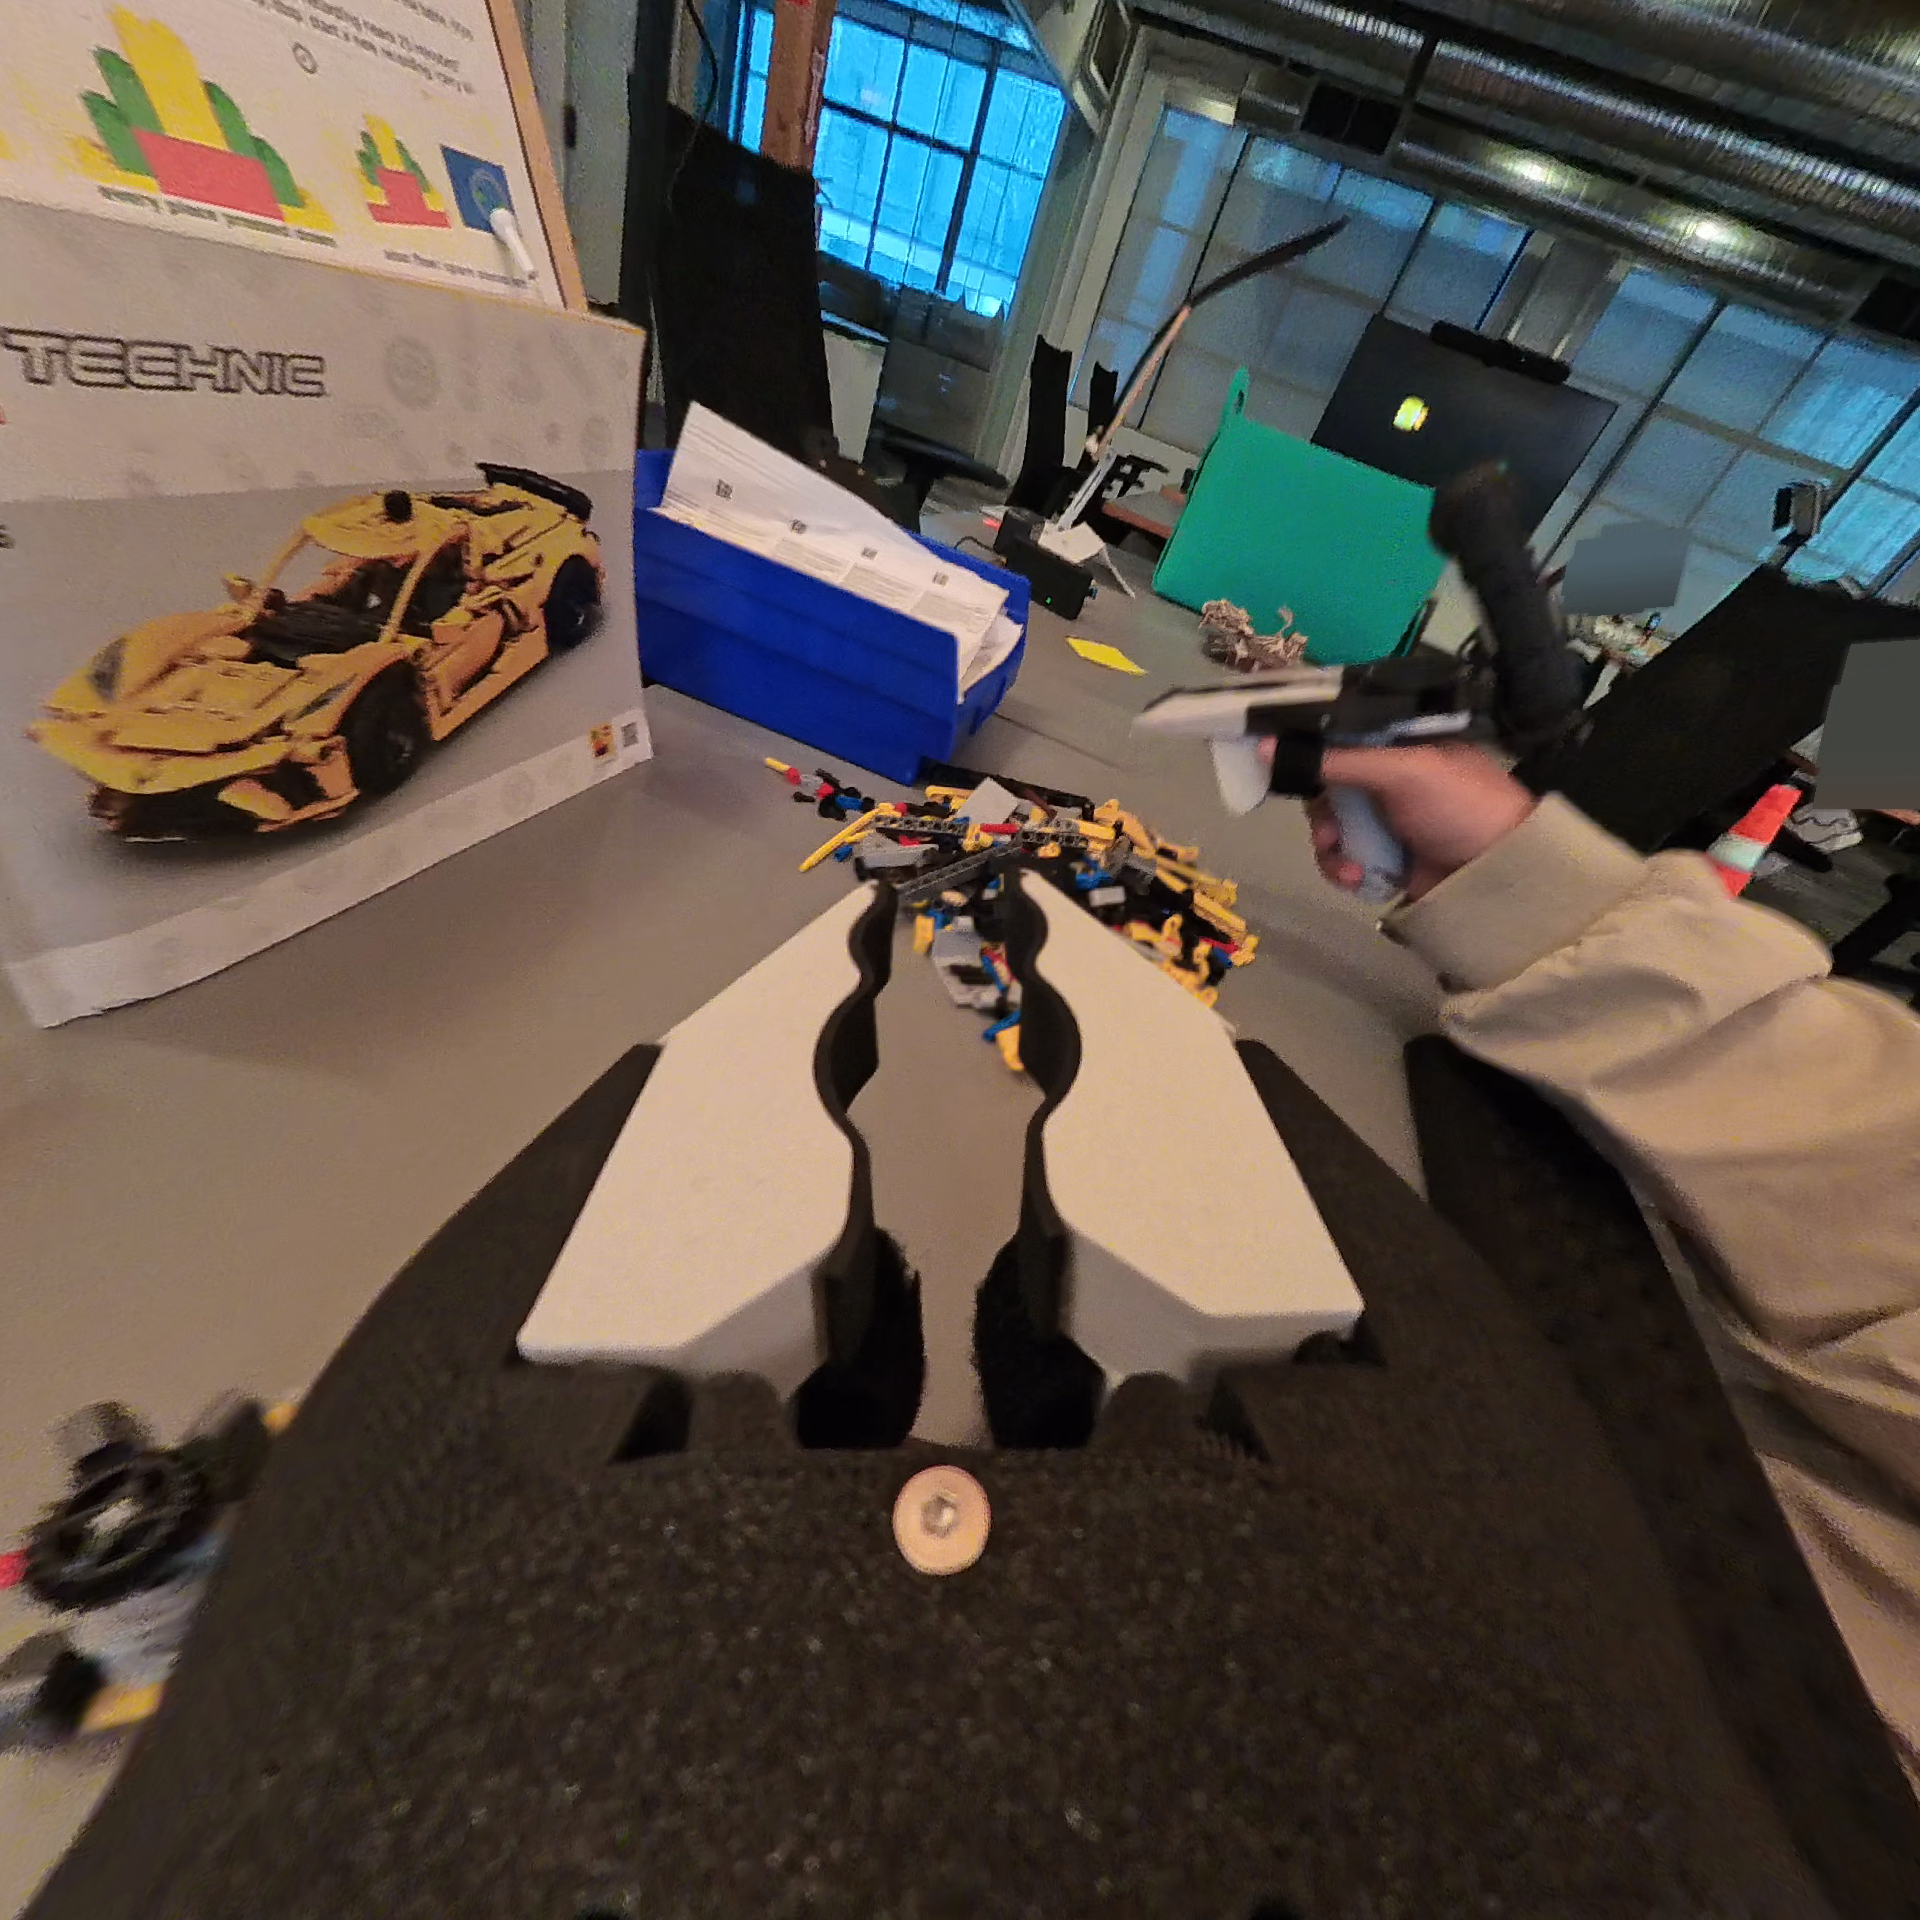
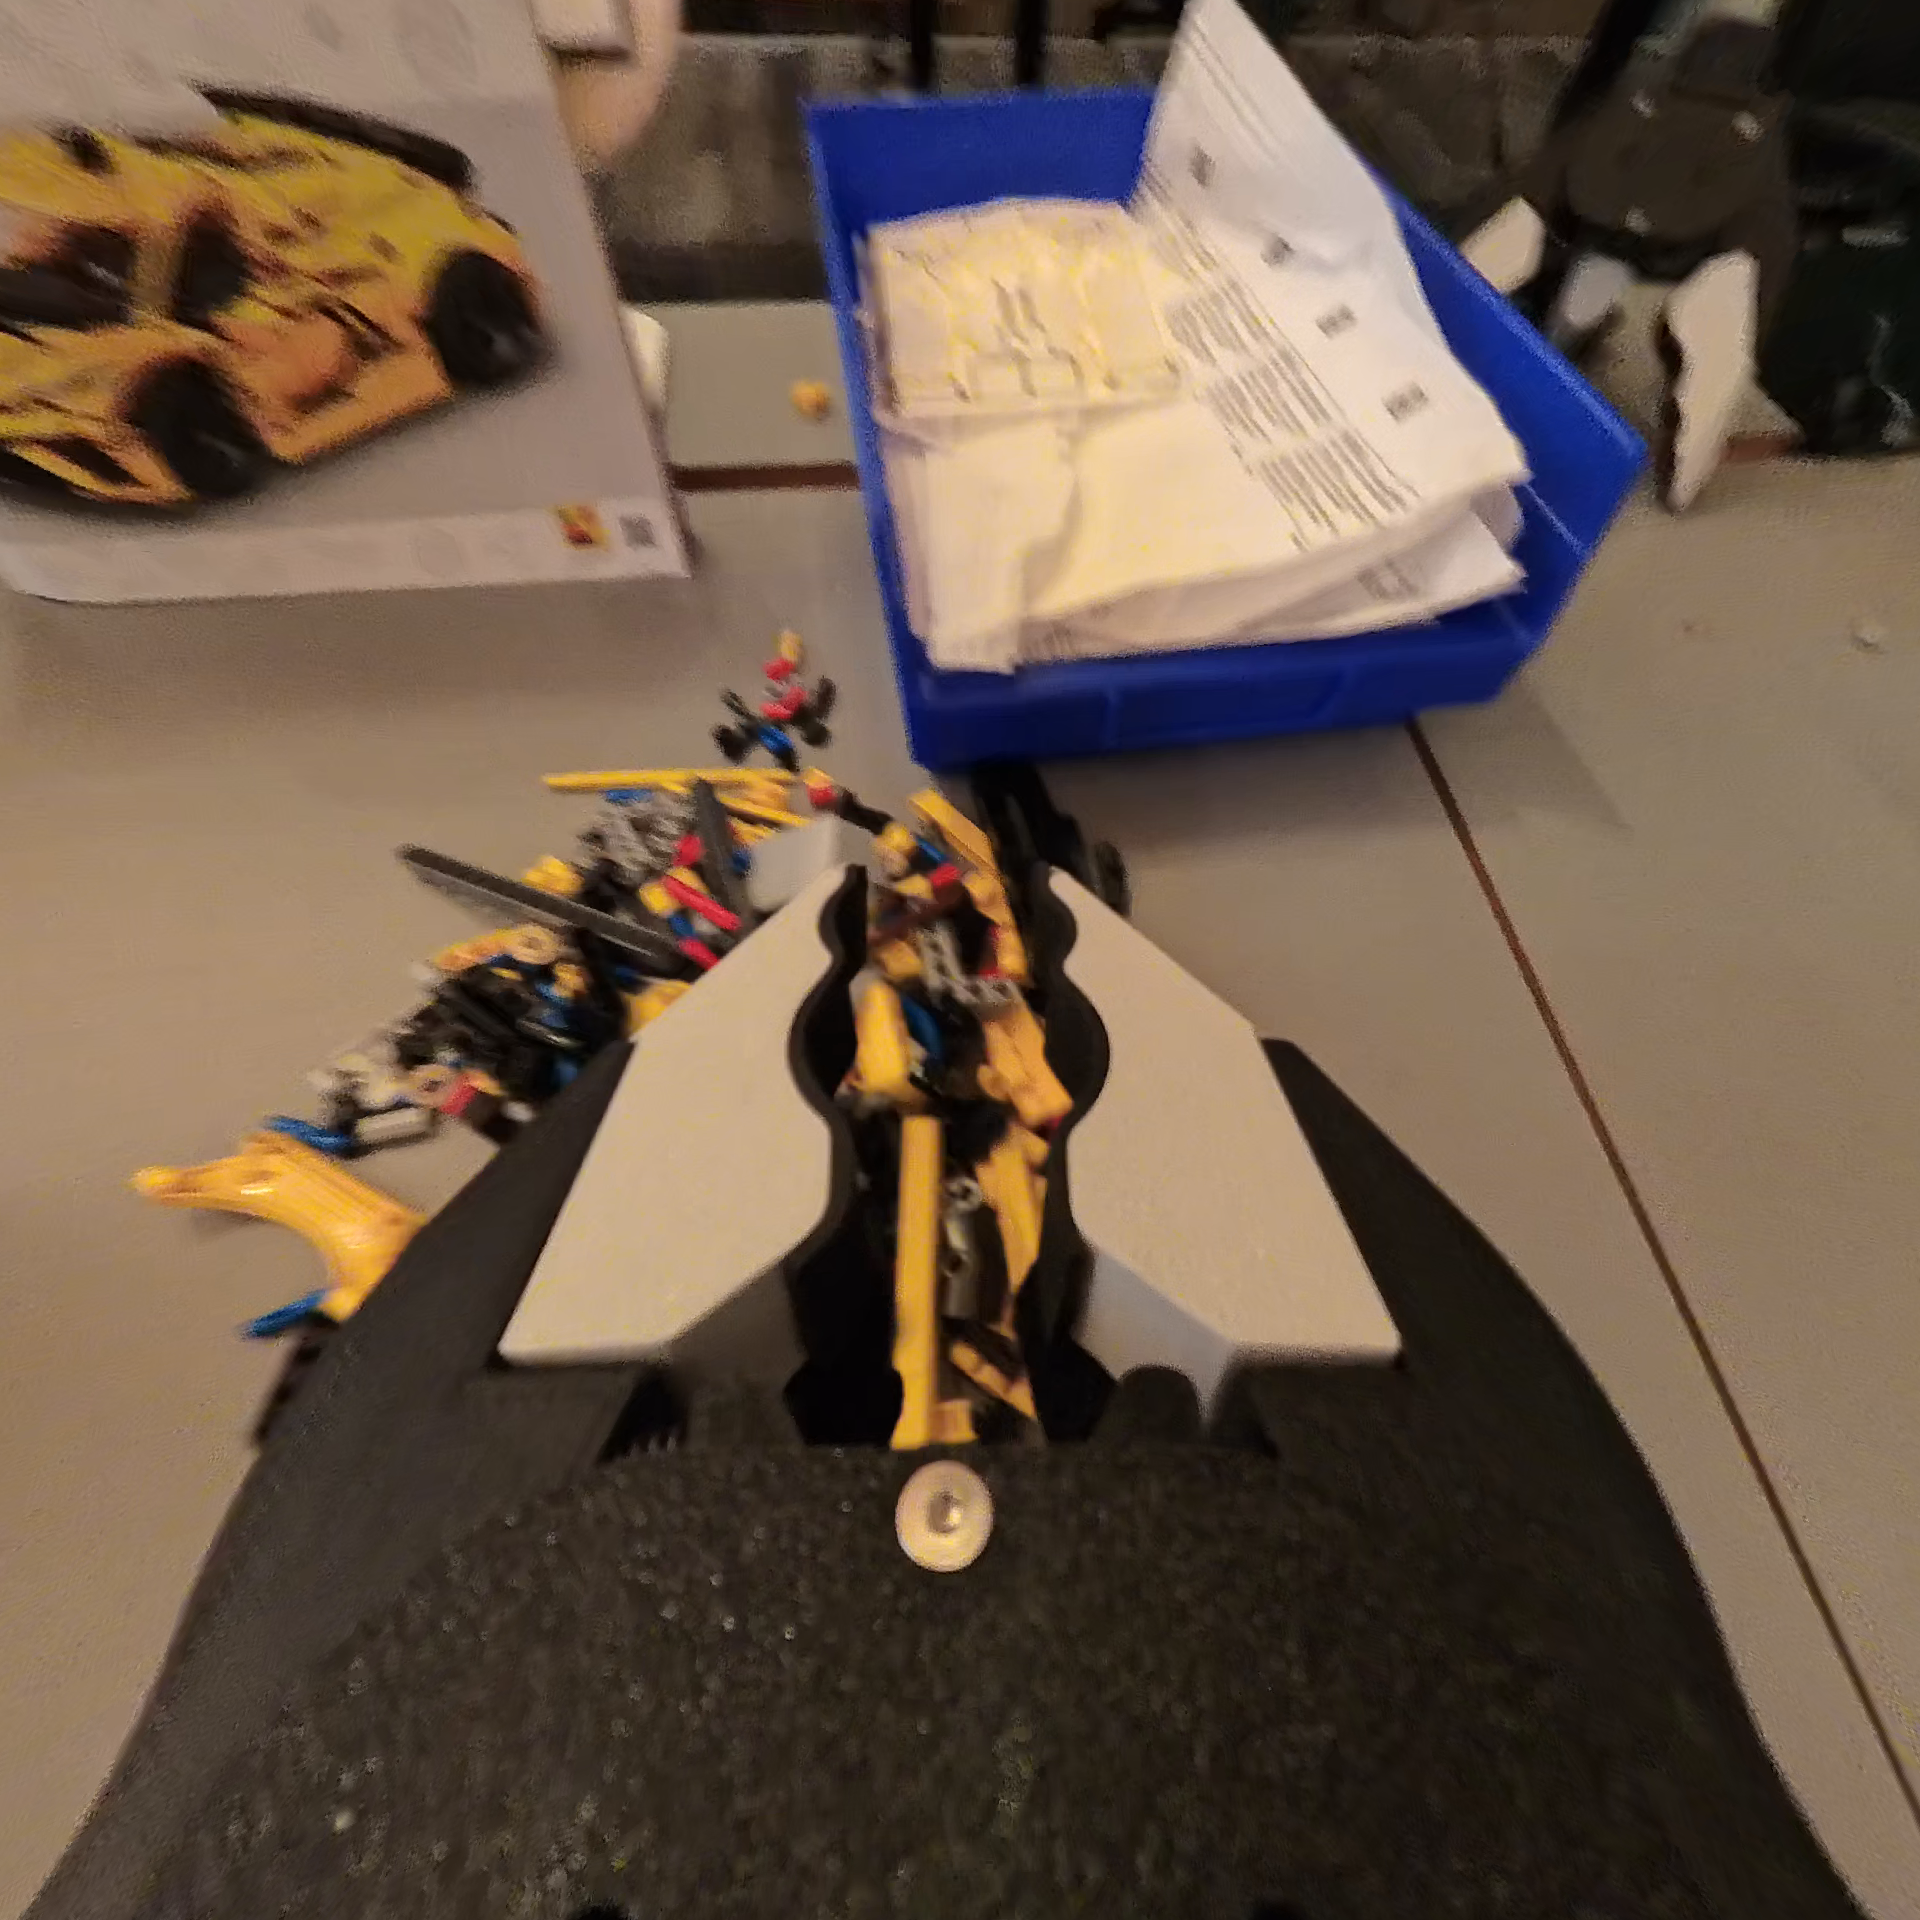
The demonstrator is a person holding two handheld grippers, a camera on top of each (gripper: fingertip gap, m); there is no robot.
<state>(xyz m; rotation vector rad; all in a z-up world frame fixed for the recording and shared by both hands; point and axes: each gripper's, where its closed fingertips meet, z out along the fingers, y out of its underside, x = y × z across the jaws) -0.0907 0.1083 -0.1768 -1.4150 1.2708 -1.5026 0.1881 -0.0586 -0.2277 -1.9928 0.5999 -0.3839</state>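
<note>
A pile of small yellow, black, blue and red building pieces (image 1: 1049, 883) lies on the grey table (image 1: 364, 1091). My left gripper (image 1: 953, 891) is open and empty, low over the table, with its tips at the near edge of the pile. My right gripper (image 1: 1210, 743), held by a hand (image 1: 1413, 805), hovers above the right side of the pile. In the right wrist view the right gripper (image 2: 951, 883) has its jaws apart over the pile (image 2: 582, 966). Yellow pieces (image 2: 925, 1195) show in the gap; I cannot tell whether they touch the fingers.
A box picturing a yellow car (image 1: 312, 644) stands at the left, also in the right wrist view (image 2: 260, 312). A blue bin (image 1: 790, 665) (image 2: 1226, 707) of paper sheets sits behind the pile. A blurred wheel assembly (image 1: 104, 1538) lies near left. The left gripper (image 2: 1642, 353) shows beyond the bin. The tips of one gripper are about 35 cm away from the tips of the other.
</note>
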